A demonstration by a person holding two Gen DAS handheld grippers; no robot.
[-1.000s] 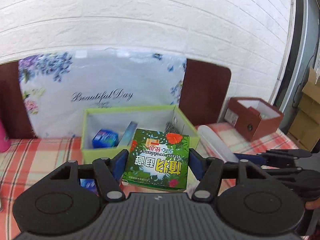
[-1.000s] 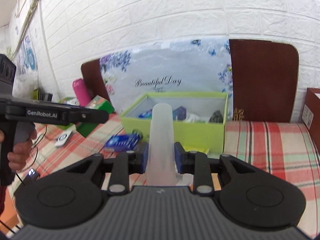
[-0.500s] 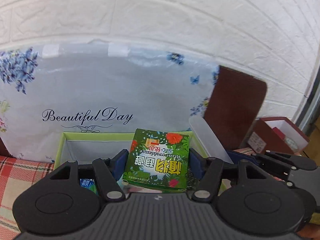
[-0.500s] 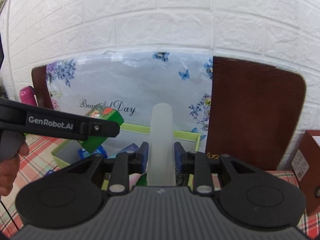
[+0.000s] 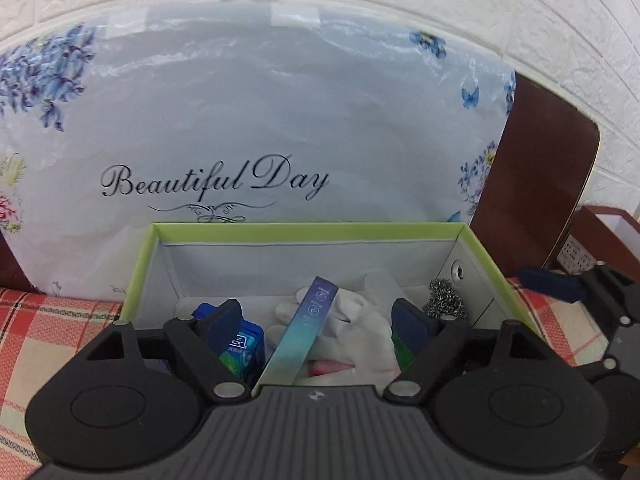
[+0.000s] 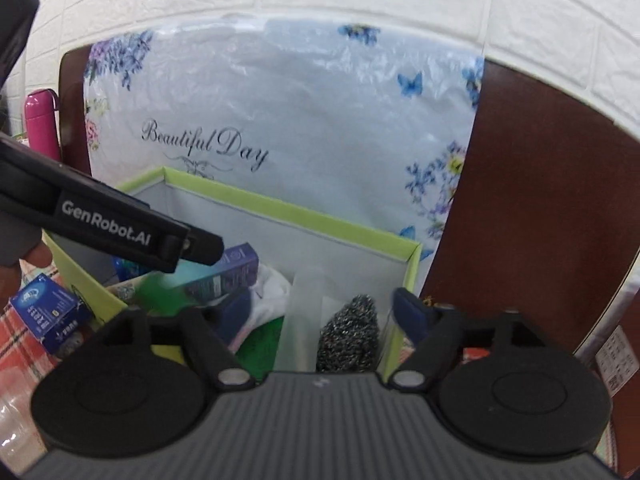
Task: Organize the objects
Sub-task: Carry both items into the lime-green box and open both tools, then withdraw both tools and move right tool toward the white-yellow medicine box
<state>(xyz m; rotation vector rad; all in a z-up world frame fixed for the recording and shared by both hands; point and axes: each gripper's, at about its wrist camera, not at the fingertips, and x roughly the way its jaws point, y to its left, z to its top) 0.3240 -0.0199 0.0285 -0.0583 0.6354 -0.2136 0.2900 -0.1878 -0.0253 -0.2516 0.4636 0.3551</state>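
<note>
Green-rimmed box (image 5: 304, 229) sits on the plaid cloth (image 5: 52, 320) against the floral bag (image 5: 260, 120). Left gripper (image 5: 318, 320) is over it, jaws just opened wide, nothing between the pads. Right gripper (image 6: 320, 312) likewise just opened wide; translucent tube (image 6: 302, 316) stands loose in the box beside the steel scourer (image 6: 350, 332). Green carton (image 6: 160, 294) lies blurred inside, near the slim blue-purple box (image 5: 304, 328) and white cloth (image 5: 360, 320).

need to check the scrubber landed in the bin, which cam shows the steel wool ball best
The right wrist view: the steel wool ball sits close and central inside the green box, its wire texture clear. The left wrist view shows it small, in the box's right corner, partly behind that gripper's finger.
</note>
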